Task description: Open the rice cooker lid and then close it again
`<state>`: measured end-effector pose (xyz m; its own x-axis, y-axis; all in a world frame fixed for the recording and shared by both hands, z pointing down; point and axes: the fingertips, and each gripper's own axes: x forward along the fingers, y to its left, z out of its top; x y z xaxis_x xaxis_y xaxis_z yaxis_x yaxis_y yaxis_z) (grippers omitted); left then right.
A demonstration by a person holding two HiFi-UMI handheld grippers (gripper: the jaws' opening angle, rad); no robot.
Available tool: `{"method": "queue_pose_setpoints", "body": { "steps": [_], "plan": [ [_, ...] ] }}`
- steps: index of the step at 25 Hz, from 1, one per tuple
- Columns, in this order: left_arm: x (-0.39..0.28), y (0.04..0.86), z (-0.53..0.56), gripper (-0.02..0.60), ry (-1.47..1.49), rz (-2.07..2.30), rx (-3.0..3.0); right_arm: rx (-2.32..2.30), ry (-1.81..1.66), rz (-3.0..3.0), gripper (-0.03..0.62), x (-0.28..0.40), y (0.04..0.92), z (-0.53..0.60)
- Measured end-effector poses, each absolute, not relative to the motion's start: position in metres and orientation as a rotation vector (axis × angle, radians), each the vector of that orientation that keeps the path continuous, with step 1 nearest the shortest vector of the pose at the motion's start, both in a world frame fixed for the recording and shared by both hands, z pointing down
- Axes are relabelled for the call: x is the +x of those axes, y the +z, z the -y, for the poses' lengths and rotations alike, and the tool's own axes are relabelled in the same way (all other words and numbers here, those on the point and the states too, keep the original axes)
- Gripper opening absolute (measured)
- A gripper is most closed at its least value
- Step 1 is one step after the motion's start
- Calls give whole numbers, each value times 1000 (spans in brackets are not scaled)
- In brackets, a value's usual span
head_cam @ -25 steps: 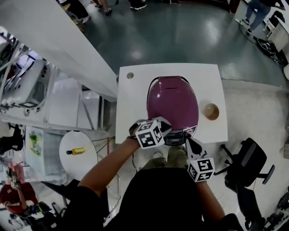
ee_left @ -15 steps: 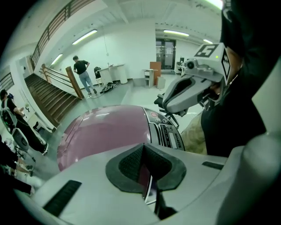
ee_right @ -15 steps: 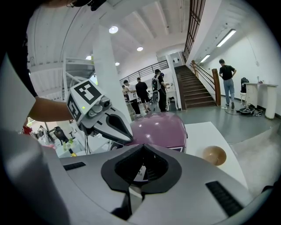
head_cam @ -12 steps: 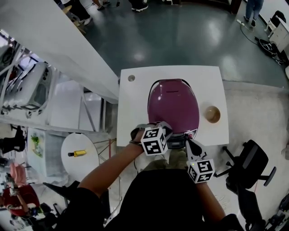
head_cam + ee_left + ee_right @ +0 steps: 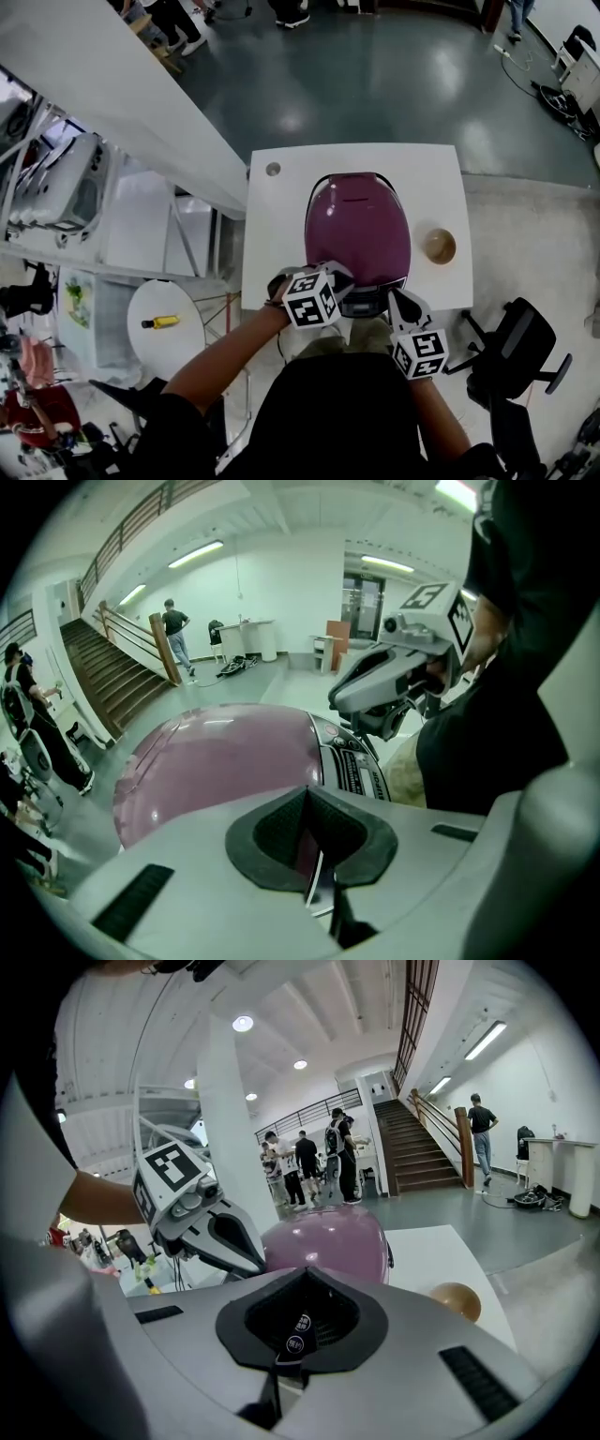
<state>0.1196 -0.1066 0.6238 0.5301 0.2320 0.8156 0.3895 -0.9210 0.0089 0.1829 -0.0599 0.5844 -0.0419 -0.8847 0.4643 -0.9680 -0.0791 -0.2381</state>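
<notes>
A purple rice cooker (image 5: 358, 230) stands on a white table (image 5: 281, 234) with its lid down. Its dark control panel (image 5: 367, 298) faces me at the near edge. My left gripper (image 5: 339, 274) is shut and empty, its tips over the front left of the lid (image 5: 220, 761), close beside the panel (image 5: 352, 766). My right gripper (image 5: 398, 300) is also shut and empty, level with the panel's right end; round panel buttons (image 5: 298, 1330) show just past its closed tips. Whether either gripper touches the cooker I cannot tell.
A brown bowl (image 5: 438, 246) sits on the table right of the cooker. A black office chair (image 5: 511, 352) stands at the right, and a small round table with a yellow item (image 5: 157, 322) at the left. People stand by the stairs (image 5: 328, 1162).
The head view has drifted a little, so the table sits lower in frame. Both grippers stay shut at the cooker's front, and the lid stays down.
</notes>
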Motion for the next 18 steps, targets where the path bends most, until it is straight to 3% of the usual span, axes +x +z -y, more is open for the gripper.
{"method": "queue_pose_setpoints", "body": {
  "steps": [10,18],
  "plan": [
    [108,622,108,5,-1296,487,-2673,2072,715,1995,-2,189,567,60],
    [78,587,109,5,-1022,205,-3066,2057,743,1964,-2,153,567,33]
  ]
}}
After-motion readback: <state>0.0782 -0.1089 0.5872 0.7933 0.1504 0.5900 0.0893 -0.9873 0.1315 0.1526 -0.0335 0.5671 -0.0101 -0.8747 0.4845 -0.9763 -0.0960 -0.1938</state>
